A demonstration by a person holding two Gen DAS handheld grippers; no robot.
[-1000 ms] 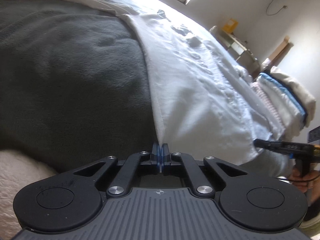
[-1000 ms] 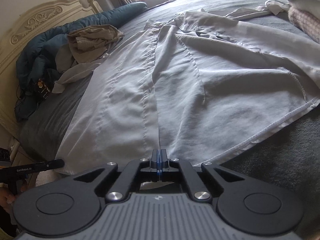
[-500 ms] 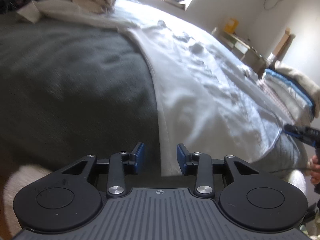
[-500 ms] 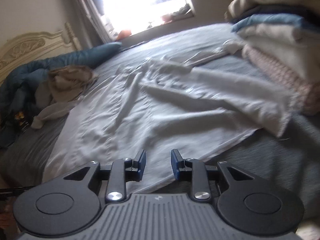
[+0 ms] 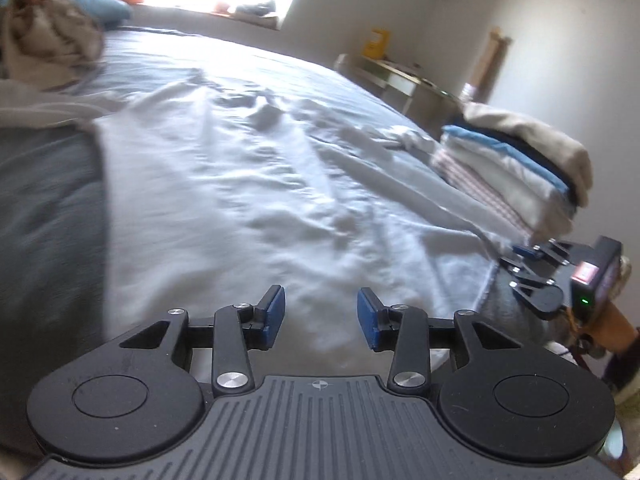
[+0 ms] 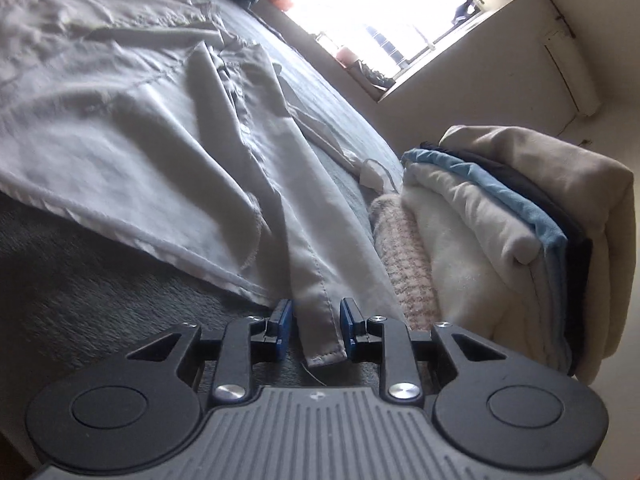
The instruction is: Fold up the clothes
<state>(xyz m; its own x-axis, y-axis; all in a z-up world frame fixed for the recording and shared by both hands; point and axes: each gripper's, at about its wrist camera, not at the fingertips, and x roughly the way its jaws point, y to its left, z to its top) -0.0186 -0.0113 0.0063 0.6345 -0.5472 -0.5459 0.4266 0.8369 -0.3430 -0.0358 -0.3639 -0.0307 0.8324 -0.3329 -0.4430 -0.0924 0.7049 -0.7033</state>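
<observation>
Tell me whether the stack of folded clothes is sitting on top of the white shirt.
No: in the right wrist view the stack of folded clothes stands on the bed beside the white shirt, to its right, not on top of it.

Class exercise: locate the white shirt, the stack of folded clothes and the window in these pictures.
white shirt (image 6: pixel 132 128): right wrist view, on its spread body panel.
stack of folded clothes (image 6: pixel 500 240): right wrist view, on the cream fold at its middle.
window (image 6: pixel 380 4): right wrist view, on the bright pane.

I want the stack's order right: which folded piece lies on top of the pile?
The beige piece tops the folded pile; a dark layer, a light blue one, a cream one and a pinkish knit lie under it.
</observation>
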